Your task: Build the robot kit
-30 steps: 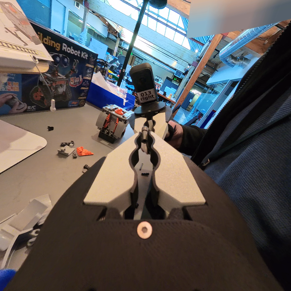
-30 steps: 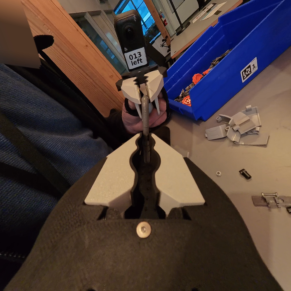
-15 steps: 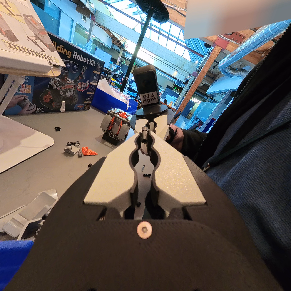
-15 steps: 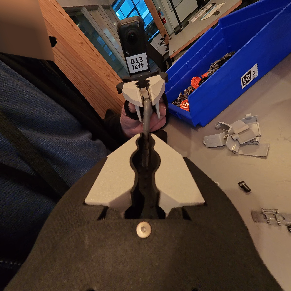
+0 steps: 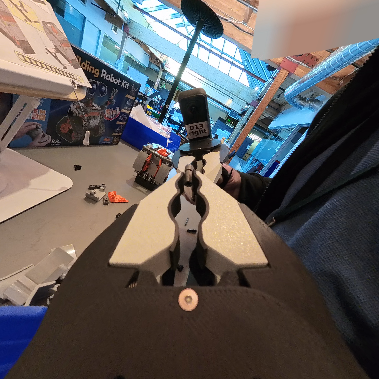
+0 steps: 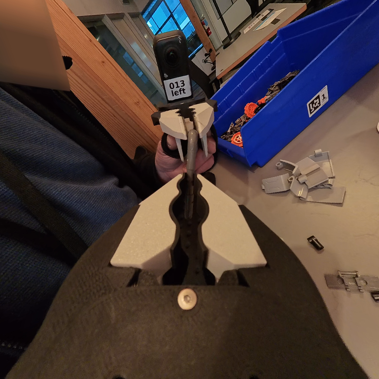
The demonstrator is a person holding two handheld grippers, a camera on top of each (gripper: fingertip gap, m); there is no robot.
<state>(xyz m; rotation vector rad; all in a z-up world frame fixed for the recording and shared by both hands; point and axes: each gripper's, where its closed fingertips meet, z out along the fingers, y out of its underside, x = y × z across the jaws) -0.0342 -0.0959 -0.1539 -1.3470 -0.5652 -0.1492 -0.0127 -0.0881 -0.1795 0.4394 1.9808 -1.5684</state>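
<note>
- Grey counter (image 5: pixel 53 221) in a big workshop hall with skylights and timber posts; a person in a blue sweater and dark jacket sits close behind it.
- Both grippers face each other above the counter's edge, each closed on one end of a long grey beam (image 6: pixel 191 155). The left gripper (image 5: pixel 187 180) pinches its end at the very tips of its fingers (image 5: pixel 155 221); the right gripper (image 6: pixel 189 184) clamps the other end.
- That beam looks like hard plastic: light, stiff and smooth. It is narrow, so it could twist or slip if pinched only at the end; a hold across its flat sides, further in, seems safer.
- A blue bin (image 6: pixel 297 98) stands to the right gripper's far side, holding dark small parts and orange wheels (image 6: pixel 250 107).
- Loose grey panels (image 6: pixel 303 178) lie just beside the bin, with a small black pin (image 6: pixel 315 243) and a flat grey strip (image 6: pixel 352 283) nearer.
- Further off, a half-built grey and orange block model (image 5: pixel 152 166) stands on the counter, orange and grey bits (image 5: pixel 106 195) near it, a printed kit box (image 5: pixel 86 114) and a second blue bin (image 5: pixel 143 131) behind.
</note>
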